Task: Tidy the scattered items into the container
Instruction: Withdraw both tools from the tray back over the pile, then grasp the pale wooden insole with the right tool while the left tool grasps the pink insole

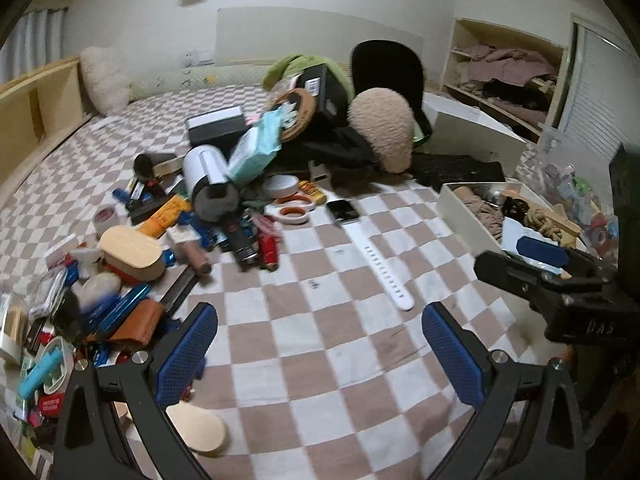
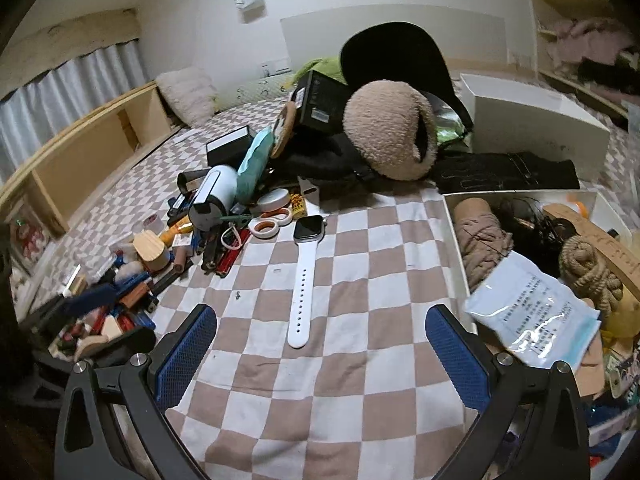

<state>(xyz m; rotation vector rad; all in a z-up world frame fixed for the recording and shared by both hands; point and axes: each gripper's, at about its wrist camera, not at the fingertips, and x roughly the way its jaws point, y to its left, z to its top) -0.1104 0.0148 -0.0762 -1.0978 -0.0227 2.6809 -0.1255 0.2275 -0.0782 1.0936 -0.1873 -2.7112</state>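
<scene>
The brown-and-white checked bedspread (image 2: 360, 392) lies under both of my grippers. The shallow white cardboard box (image 2: 454, 224) sits to my right, holding rope and a clear plastic packet (image 2: 532, 312). The white-strapped smartwatch (image 2: 304, 276) lies flat ahead. My right gripper (image 2: 320, 360) and left gripper (image 1: 320, 360) both hover with jaws apart, empty.

A white-strapped smartwatch (image 2: 303, 276) lies on the checked bedsheet (image 2: 360, 360), between the clutter pile (image 2: 168, 248) leftward and the white rectangular box (image 2: 454, 232) rightward.
</scene>
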